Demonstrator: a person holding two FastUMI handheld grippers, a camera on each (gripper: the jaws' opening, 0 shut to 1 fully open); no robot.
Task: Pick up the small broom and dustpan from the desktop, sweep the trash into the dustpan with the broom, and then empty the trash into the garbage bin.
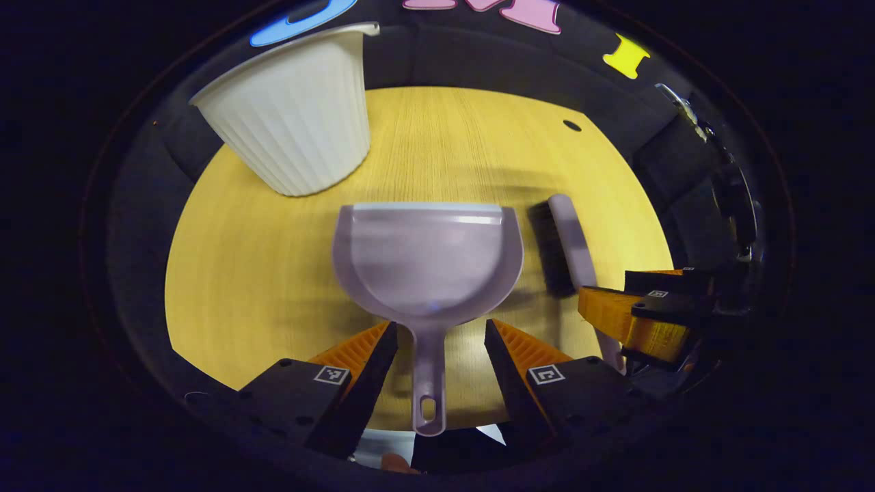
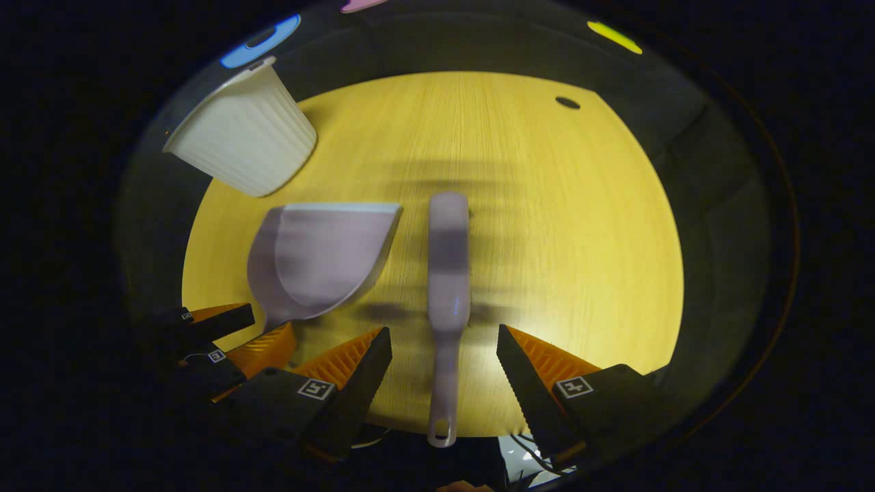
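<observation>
Right now, in the left gripper view, the left gripper (image 1: pixel 441 331) is spread wide, its two fingers standing apart on either side of the handle of the lilac dustpan (image 1: pixel 427 263) without touching it. The dustpan lies flat on the yellow wooden desktop (image 1: pixel 239 287), its handle pointing back toward the camera and its open mouth facing away. Beyond the dustpan and to its left stands the white ribbed garbage bin (image 1: pixel 294 113), near the far edge of the desktop and well apart from the pan. Just to the right of the dustpan lies the small broom (image 1: pixel 567 246), dark bristles turned toward the pan. Near the broom's handle end, right of the dustpan, the right gripper (image 1: pixel 639 311) shows as well; from this angle I cannot tell how its fingers stand. In the right gripper view, the right gripper (image 2: pixel 444 345) is likewise released, its fingers well apart and flanking the broom's handle with clear desktop (image 2: pixel 581 239) showing on both sides. The small broom (image 2: pixel 448 273) lies lengthwise with its handle toward the camera. The dustpan (image 2: pixel 321 263) lies just left of the broom, apart from it, and the garbage bin (image 2: pixel 243 133) stands beyond the dustpan to the left. The left gripper (image 2: pixel 232 335) shows at the dustpan's near end.
</observation>
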